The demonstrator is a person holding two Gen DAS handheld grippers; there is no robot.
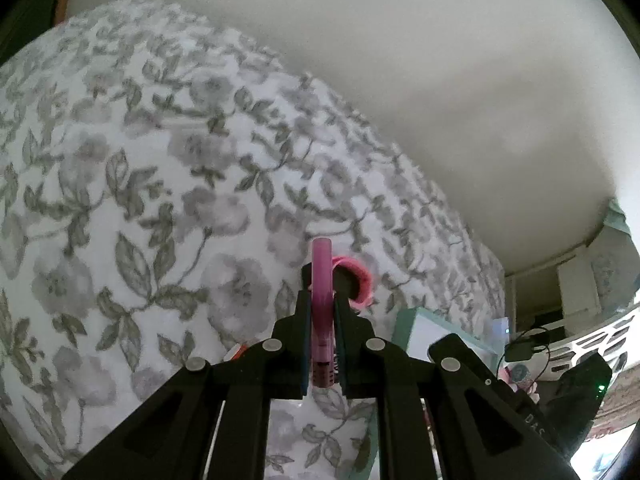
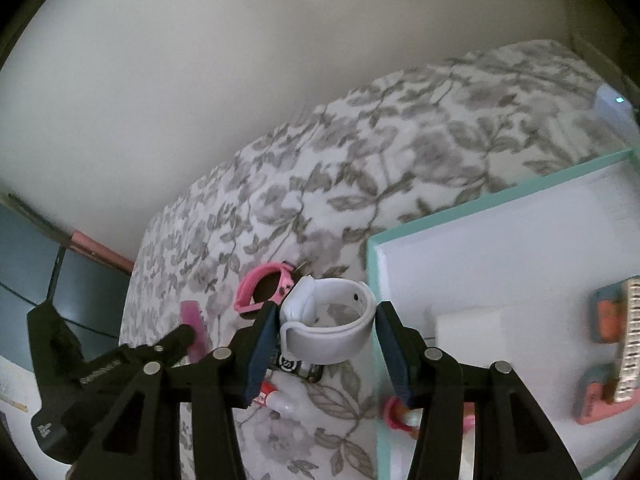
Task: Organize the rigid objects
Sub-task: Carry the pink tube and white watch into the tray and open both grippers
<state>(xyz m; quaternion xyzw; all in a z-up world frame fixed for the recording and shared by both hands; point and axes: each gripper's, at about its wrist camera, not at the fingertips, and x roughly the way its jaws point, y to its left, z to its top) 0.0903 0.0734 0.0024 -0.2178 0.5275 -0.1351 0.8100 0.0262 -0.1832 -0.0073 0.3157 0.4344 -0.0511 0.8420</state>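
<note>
My left gripper [image 1: 322, 280] is shut on a flat pink strip [image 1: 322, 264] that stands on edge between the pads and sticks out past the tips. It hangs above the floral bedcover [image 1: 132, 184]. In the right wrist view the same gripper [image 2: 184, 334] shows at the left with the pink strip [image 2: 191, 316]. My right gripper [image 2: 327, 314] is shut on a white looped watch strap [image 2: 332, 344], its blue pads pressing both sides. A pink watch strap [image 2: 260, 286] lies on the bed just beyond, also visible behind the left fingers [image 1: 360, 280].
A teal-rimmed white box [image 2: 500, 196] lies to the right, holding orange-and-teal items [image 2: 608, 316], a ribbed piece [image 2: 630, 340] and a white block [image 2: 472, 332]. A black card [image 2: 294, 366], a red-and-white tube [image 2: 276, 394] and a pink ring [image 2: 394, 412] lie under the right gripper. The wall [image 2: 200, 80] borders the bed.
</note>
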